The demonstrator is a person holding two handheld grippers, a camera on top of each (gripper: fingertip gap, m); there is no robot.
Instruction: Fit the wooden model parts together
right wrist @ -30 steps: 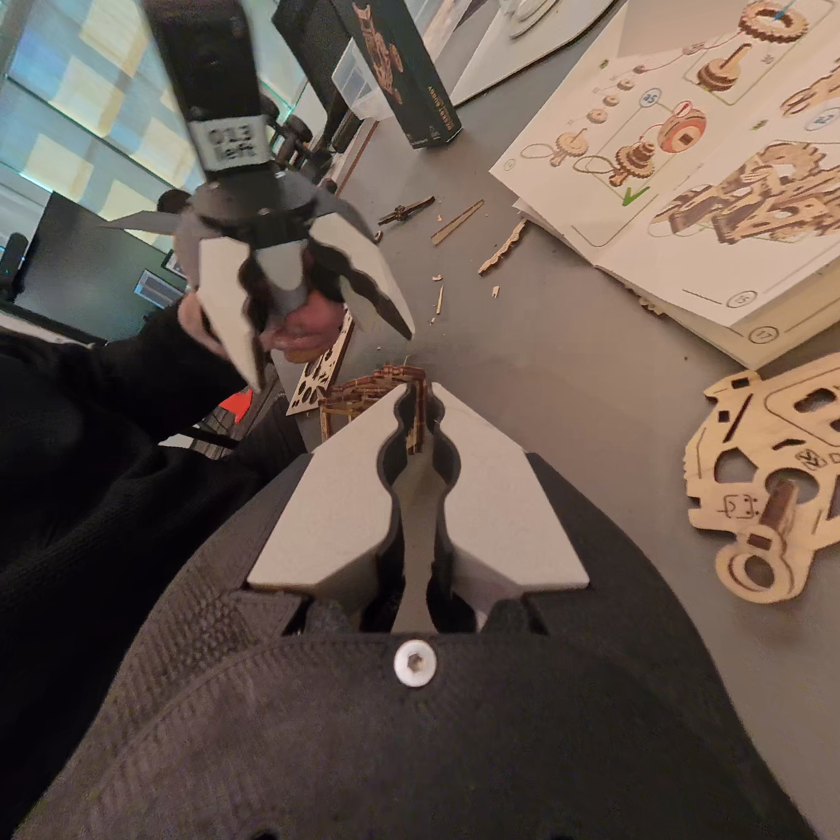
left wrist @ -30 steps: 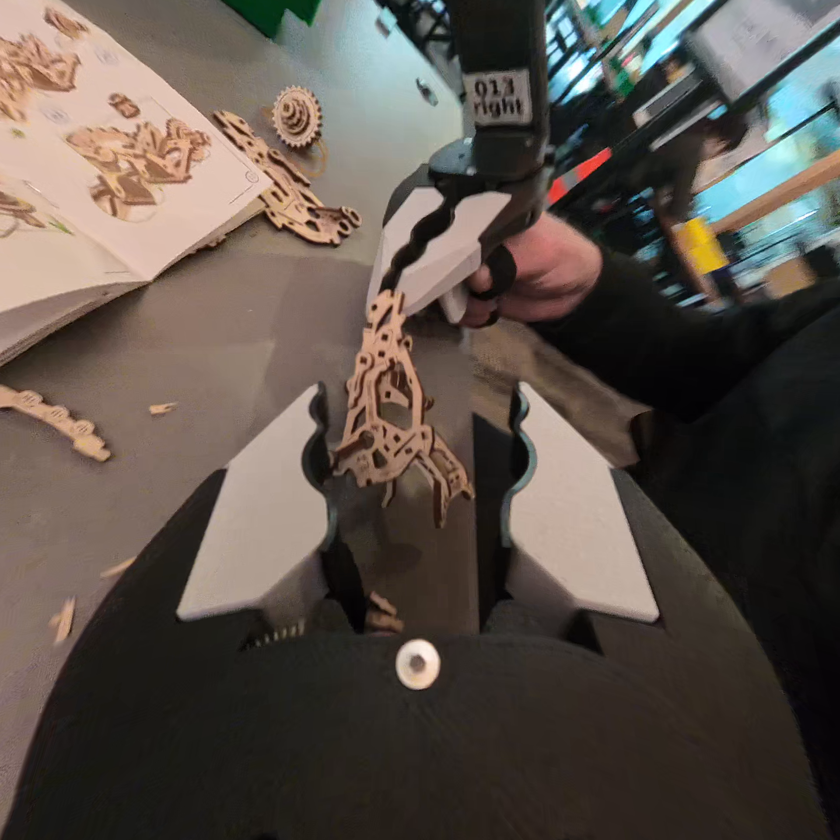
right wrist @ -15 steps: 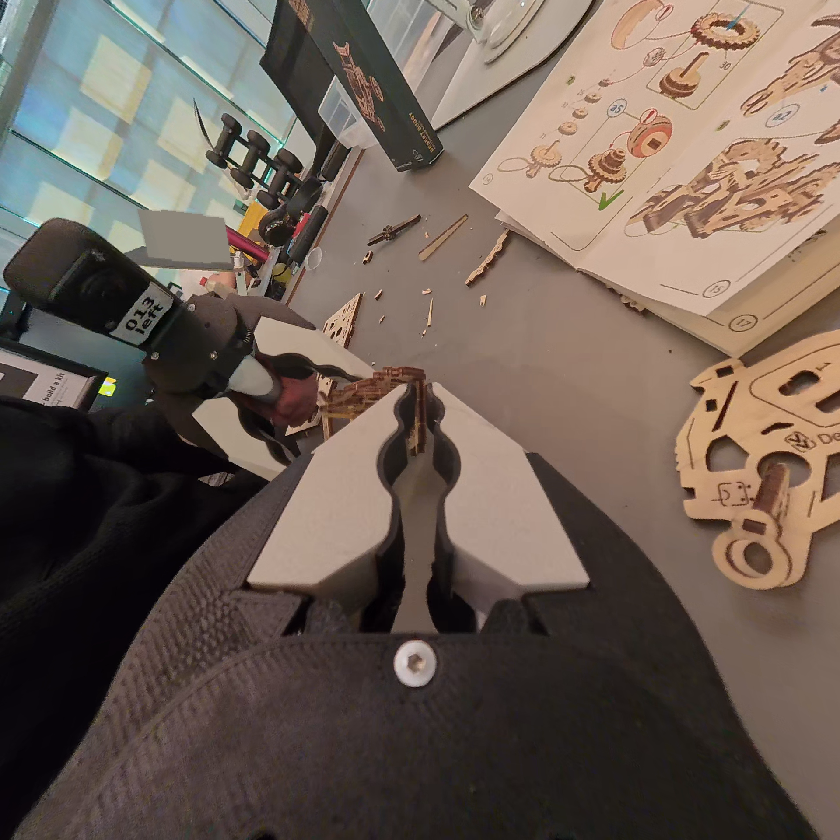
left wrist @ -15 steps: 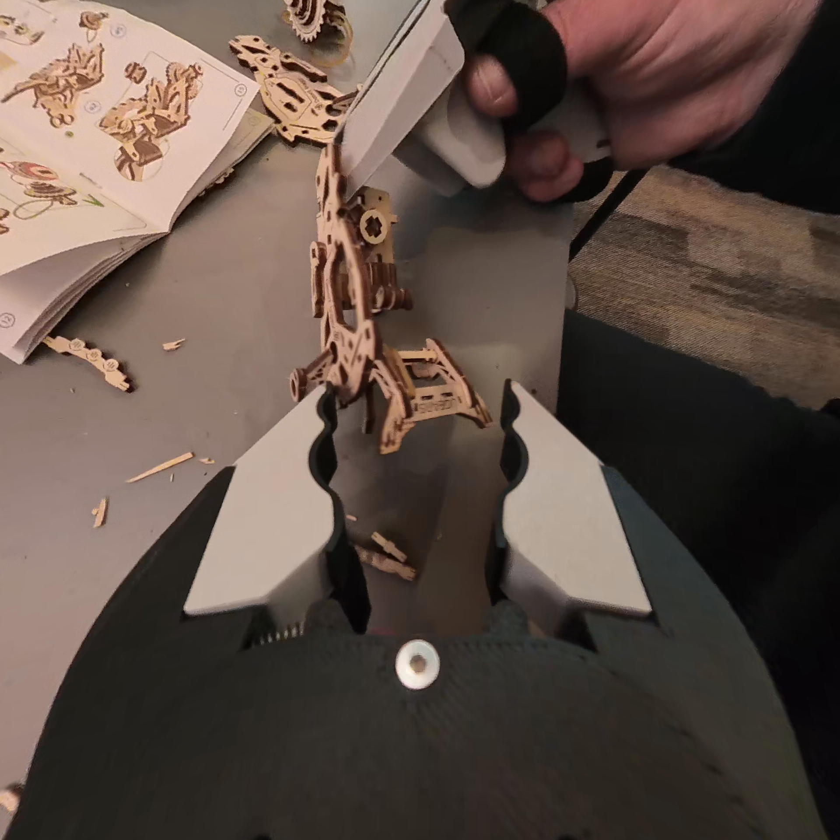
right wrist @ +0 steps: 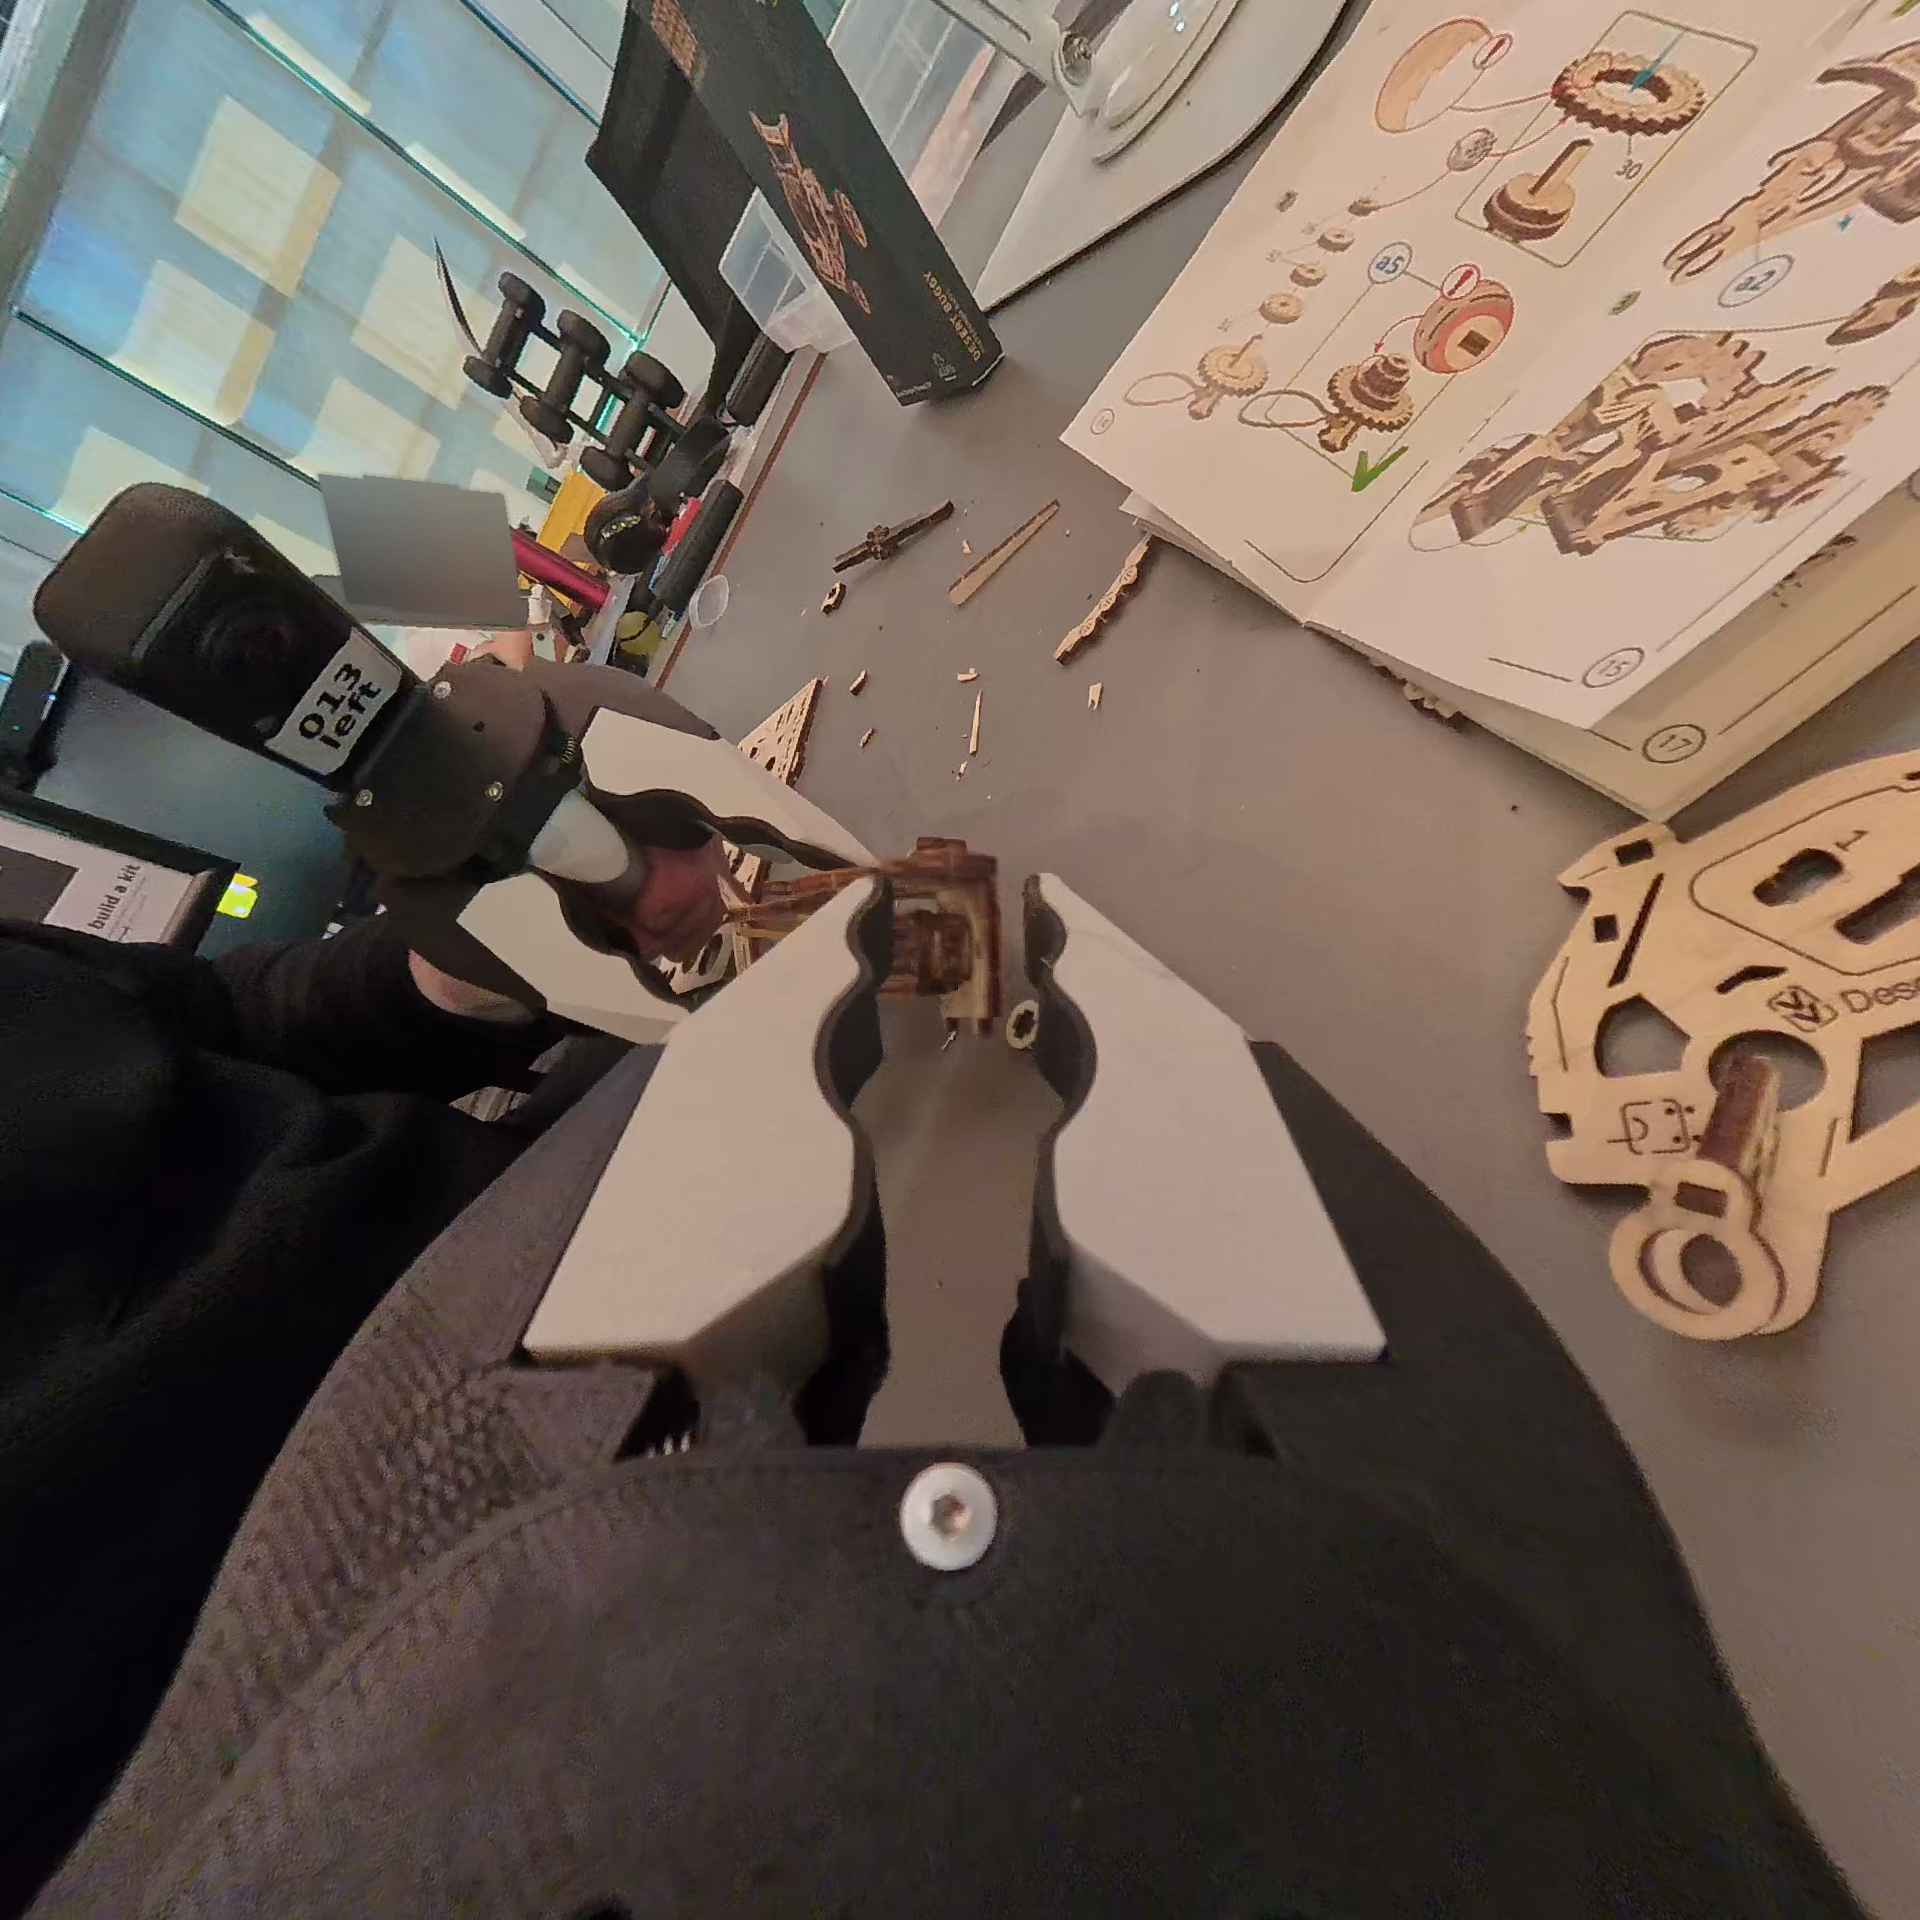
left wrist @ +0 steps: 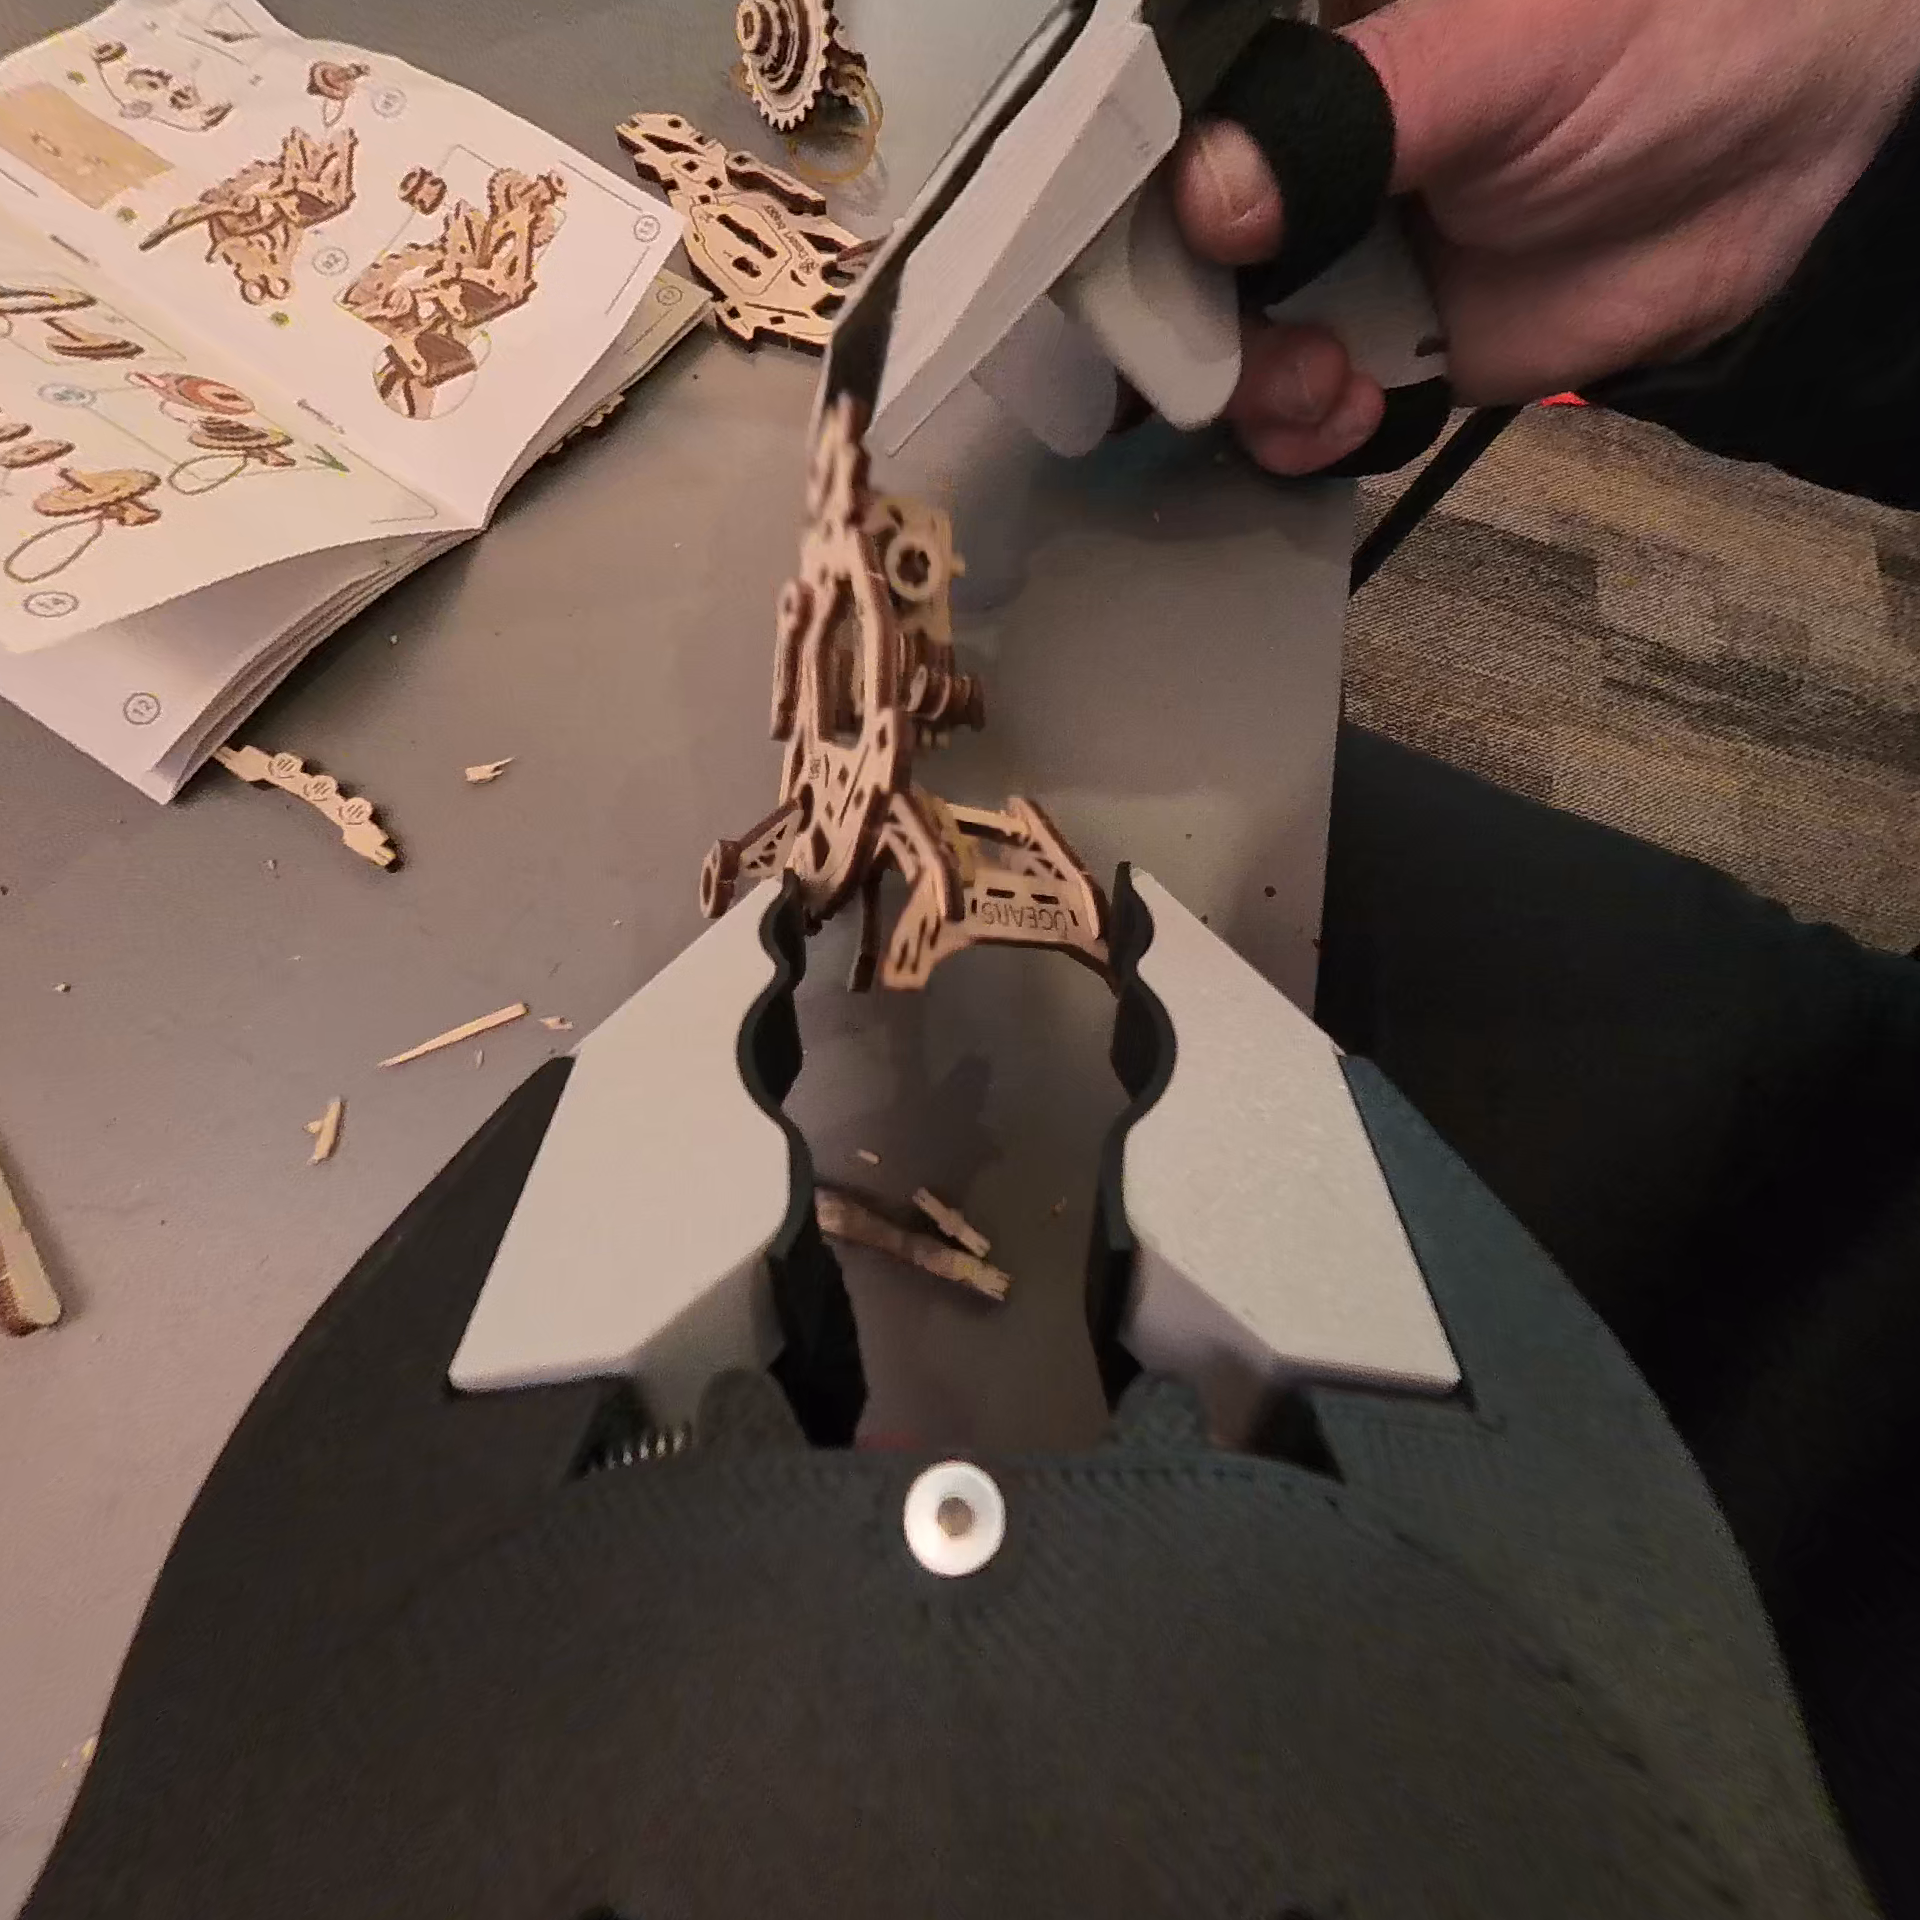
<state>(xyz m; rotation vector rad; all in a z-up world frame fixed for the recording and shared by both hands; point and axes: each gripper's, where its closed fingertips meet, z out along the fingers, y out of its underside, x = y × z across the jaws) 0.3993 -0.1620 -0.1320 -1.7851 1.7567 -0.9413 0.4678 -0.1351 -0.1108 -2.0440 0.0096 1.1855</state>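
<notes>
the model hangs in the air, off the booklet toward the table edge. it is thin laser-cut ply: light and stiff along the plates, but i judge the pegs and struts snap easily.

the right gripper has its jaws part-spread around the model's top, with a gap on one side. the left gripper has its jaws wide, and the model's arched base spans their tips. i cannot tell whether they press it.

i would take hold on the flat faces of the base, not across the gears, and squeeze gently.

scraps lie under the jaws. the table ends just past the model, on the side away from the booklet, so a dropped part could go overboard. toward the booklet there is bare table.
</notes>
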